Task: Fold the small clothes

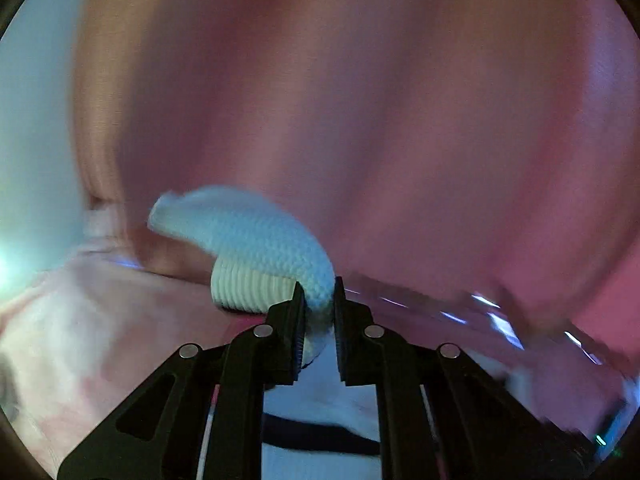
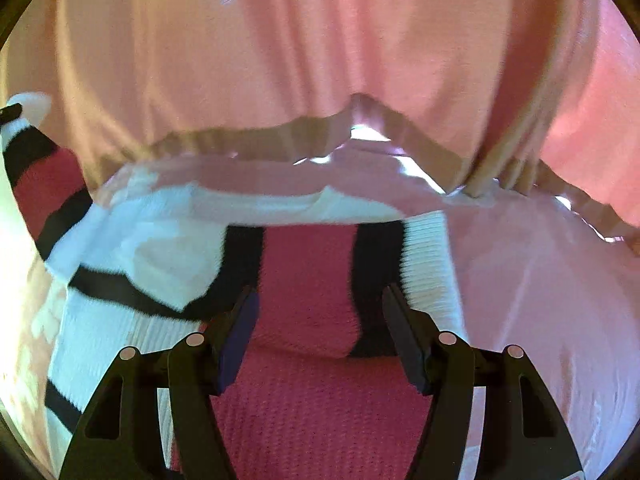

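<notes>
A knitted sweater (image 2: 308, 272) with red, black and white stripes lies crumpled on a pale pink surface. My right gripper (image 2: 320, 312) hangs open just over its red band, one finger above each black stripe, and its pads do not press the knit. My left gripper (image 1: 320, 294) is shut on a white knitted sleeve end (image 1: 256, 236), whose ribbed cuff (image 1: 248, 288) curls over to the left of the fingers. In the right wrist view that striped sleeve (image 2: 44, 176) rises up at the far left edge. The left wrist view is blurred by motion.
A pink curtain (image 2: 320, 40) hangs in folds close behind the work surface. The surface is covered by a glossy pale pink sheet (image 2: 540, 280) with a wrinkled back edge. A bright window or wall (image 1: 32, 120) shows at the left.
</notes>
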The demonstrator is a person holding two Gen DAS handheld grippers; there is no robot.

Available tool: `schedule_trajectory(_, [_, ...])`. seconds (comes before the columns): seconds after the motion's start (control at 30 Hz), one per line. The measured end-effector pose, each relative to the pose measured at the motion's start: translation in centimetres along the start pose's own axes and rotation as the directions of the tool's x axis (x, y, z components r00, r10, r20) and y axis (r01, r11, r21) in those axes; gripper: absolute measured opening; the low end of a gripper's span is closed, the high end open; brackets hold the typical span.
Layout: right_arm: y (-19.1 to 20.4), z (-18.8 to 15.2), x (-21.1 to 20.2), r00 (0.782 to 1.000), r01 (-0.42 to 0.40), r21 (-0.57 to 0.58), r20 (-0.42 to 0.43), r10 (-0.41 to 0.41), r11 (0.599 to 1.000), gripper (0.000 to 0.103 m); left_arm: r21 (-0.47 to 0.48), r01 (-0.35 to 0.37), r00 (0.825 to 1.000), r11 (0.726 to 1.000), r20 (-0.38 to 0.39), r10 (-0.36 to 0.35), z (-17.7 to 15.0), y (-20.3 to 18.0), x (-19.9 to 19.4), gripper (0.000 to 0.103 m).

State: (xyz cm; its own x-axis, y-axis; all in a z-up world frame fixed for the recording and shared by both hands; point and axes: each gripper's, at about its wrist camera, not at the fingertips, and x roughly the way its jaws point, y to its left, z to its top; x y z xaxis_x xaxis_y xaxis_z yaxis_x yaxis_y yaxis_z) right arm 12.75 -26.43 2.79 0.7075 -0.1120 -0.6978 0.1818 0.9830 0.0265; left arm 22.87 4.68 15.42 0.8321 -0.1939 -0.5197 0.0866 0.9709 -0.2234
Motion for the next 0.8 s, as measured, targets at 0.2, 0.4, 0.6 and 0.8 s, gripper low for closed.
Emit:
schedule_trajectory(0.2, [-4.1, 1.1, -0.1, 1.0, 0.005, 0.118, -0.009, -0.004, 0.993, 0.066, 0.123, 0.107, 0.973, 0.987, -0.216, -0.079, -9.7, -11.8, 6.1, 0.024])
schedule_trajectory(0.4, [-5.6, 1.4, 0.6, 0.999, -0.02, 0.163, -0.041, 0.027, 0.987, 0.067, 0.181, 0.046, 0.935, 0.982, -0.354, 0.021, -18.2, -12.1, 9.8, 0.054])
schedule_trajectory(0.6, [-4.1, 1.8, 3.1, 0.991, -0.098, 0.171, -0.078, 0.113, 0.98, 0.072, 0.118, -0.035, 0.954, 0.992, -0.291, 0.068, -16.8, -6.3, 4.7, 0.082])
schedule_trajectory(0.8, [1.3, 1.3, 6.1, 0.974, -0.162, 0.126, -0.136, 0.179, 0.979, 0.072, -0.046, -0.204, 0.935, 0.978, -0.304, 0.181, -14.6, 1.3, 5.6, 0.085])
